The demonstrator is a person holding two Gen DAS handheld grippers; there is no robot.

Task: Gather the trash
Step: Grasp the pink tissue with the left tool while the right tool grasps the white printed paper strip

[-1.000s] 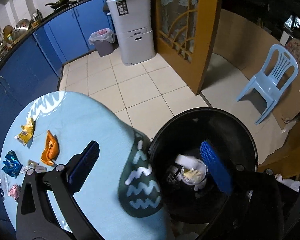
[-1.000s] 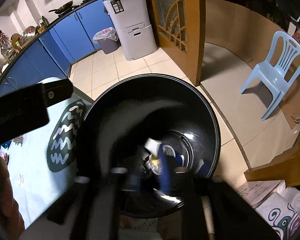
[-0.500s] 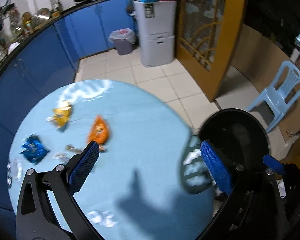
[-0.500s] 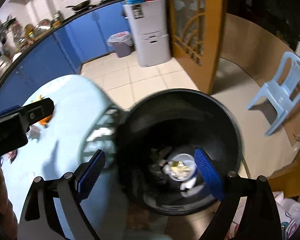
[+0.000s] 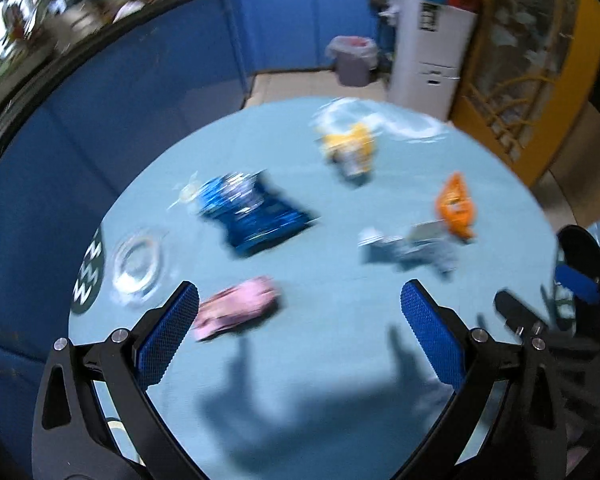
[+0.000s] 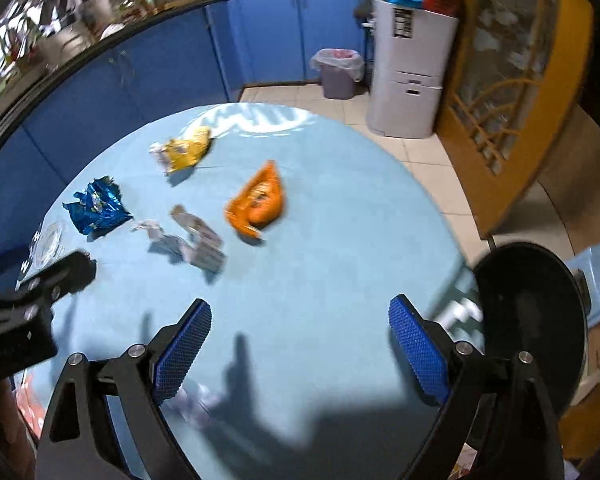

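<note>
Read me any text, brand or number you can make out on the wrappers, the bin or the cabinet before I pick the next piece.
None can be quoted.
White cabinet: a black label near its top, print too small.
Orange wrapper: printing blurred.
Blue wrapper: printing blurred.
Yellow wrapper: printing blurred.
Pink wrapper: smeared by motion.
Black bin: no marking shows.

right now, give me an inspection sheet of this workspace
surface: round table under a light blue cloth
job's things: blue wrapper, yellow wrapper, orange wrapper, grey scraps, pink wrapper lie apart on the cloth; black bin at the table's right edge
clutter: clear dish near the left rim
grippers: left gripper and right gripper open, empty
cables: nothing seen
surroundings: blue cabinets, lined grey bin, white unit
</note>
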